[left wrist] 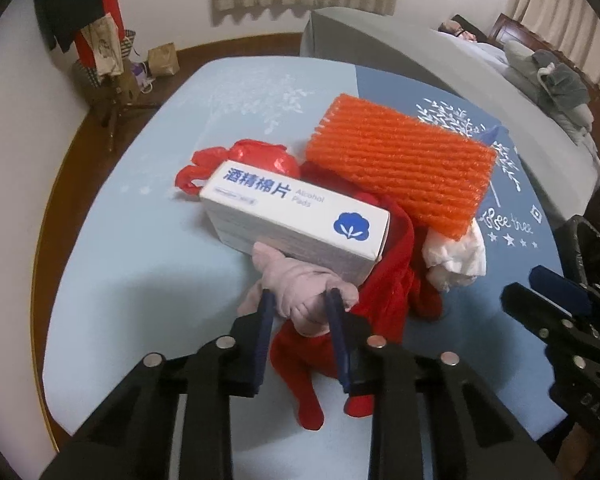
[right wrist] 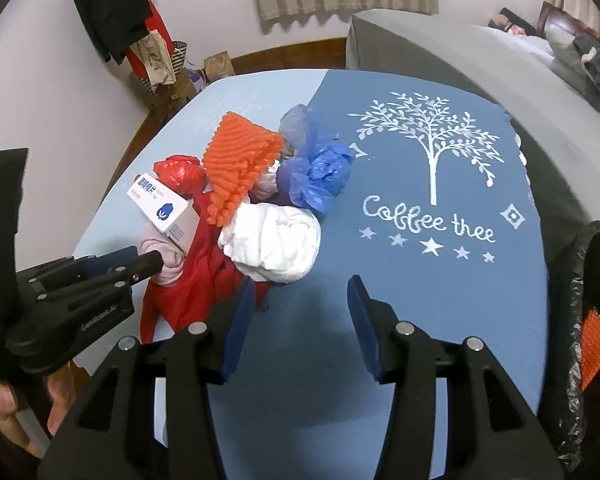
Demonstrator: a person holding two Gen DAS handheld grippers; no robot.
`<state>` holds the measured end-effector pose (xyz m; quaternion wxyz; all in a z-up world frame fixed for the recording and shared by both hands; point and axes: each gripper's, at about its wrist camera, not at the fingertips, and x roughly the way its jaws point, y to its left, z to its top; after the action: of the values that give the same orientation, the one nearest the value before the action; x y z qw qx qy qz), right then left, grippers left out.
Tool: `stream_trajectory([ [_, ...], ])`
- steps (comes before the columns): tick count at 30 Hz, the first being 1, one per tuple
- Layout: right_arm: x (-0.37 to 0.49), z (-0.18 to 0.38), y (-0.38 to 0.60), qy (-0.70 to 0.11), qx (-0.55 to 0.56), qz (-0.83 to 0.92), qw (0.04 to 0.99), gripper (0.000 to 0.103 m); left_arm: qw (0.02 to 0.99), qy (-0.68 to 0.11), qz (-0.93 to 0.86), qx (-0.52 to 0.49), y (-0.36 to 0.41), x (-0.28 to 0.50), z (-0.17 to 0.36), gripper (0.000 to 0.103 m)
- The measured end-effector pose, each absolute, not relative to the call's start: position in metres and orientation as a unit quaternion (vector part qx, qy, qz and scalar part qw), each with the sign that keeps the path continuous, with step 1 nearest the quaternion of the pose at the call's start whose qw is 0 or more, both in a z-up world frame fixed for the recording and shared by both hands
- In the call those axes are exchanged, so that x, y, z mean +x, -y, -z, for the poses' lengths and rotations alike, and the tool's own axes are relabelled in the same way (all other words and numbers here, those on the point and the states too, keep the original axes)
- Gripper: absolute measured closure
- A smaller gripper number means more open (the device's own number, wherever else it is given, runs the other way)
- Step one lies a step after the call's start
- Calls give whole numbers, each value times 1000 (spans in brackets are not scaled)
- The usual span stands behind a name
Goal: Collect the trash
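Observation:
A pile of trash lies on the blue table [left wrist: 140, 240]: a white alcohol-pads box [left wrist: 296, 216], an orange foam net [left wrist: 400, 164], red plastic bags [left wrist: 388, 292], a crumpled white bag [left wrist: 456, 256] and a pink crumpled piece [left wrist: 300, 284]. My left gripper [left wrist: 300, 300] is shut on the pink piece, under the box's near end. It also shows in the right wrist view [right wrist: 148, 260]. My right gripper [right wrist: 302, 292] is open and empty above the dark blue mat [right wrist: 420, 280], just right of the white bag [right wrist: 272, 240]. A blue bag [right wrist: 316, 172] lies behind.
A black-lined trash bin [right wrist: 588, 320] with an orange net in it stands at the table's right edge. A grey bed [left wrist: 420, 48] lies beyond the table. A coat rack with bags [left wrist: 100, 40] stands at the back left by the wall.

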<state>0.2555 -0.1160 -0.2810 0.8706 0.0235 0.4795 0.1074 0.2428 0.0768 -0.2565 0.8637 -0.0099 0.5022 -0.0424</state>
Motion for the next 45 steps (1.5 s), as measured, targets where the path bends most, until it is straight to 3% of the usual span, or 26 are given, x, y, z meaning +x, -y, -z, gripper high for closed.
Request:
stream_trajectory([
  [5, 260, 281, 111, -478, 27, -112, 871, 56, 867, -496, 44, -10, -81, 242, 248, 85],
  [7, 261, 280, 108, -477, 28, -114, 871, 56, 868, -495, 47, -12, -82, 241, 244, 103],
  [18, 273, 284, 93, -482, 30, -119, 868, 56, 868, -493, 60, -16, -89, 240, 239, 103],
  [19, 274, 285, 93, -483, 29, -119, 867, 56, 865, -496, 67, -21, -90, 239, 240, 102],
  [23, 281, 293, 94, -500, 33, -128, 856, 93, 860, -504, 73, -24, -88, 238, 246, 93],
  [26, 283, 296, 98, -502, 35, -130, 854, 95, 857, -510, 73, -24, -86, 237, 251, 78],
  [28, 282, 297, 102, -503, 37, -131, 854, 97, 858, -508, 72, -24, -84, 236, 252, 57],
  [30, 281, 298, 106, -503, 38, -130, 854, 97, 860, -506, 66, -24, -82, 238, 254, 49],
  [36, 280, 299, 108, -505, 38, -131, 852, 97, 851, -523, 54, -19, -83, 247, 270, 50],
  [39, 280, 300, 109, -506, 37, -132, 851, 97, 851, -522, 52, -23, -86, 247, 273, 61],
  [45, 277, 301, 109, -508, 36, -133, 850, 97, 857, -512, 50, -28, -88, 241, 267, 71],
])
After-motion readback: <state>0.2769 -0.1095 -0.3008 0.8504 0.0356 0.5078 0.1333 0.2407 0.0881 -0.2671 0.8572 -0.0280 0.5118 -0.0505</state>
